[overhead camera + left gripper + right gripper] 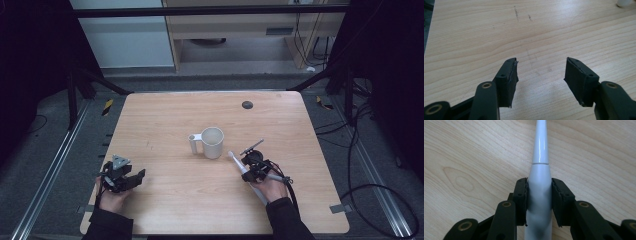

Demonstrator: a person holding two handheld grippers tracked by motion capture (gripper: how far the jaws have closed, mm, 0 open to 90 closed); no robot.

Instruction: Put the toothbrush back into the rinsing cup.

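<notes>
The electric toothbrush (246, 172), white and slender, lies low over the right half of the wooden table (175, 210) in the high view, its thin head end pointing up-left toward the white mug (213, 142), close to it but apart. We see our right gripper (250, 170) clamped around its thicker handle, with the rest of the handle running back under our right hand (272, 189). A white holder (193, 144) stands touching the mug's left side, and a small dark disc (247, 104) lies near the far edge. Our left gripper (131, 179) sits well apart at the near left.

In the left gripper view, we find the jaws spread wide over bare wood (536, 32), nothing between the pads (574, 75).

In the right gripper view, both pads (522, 195) press on the toothbrush handle (539, 192), and its neck tapers away from us up the picture over the tabletop (474, 157).
</notes>
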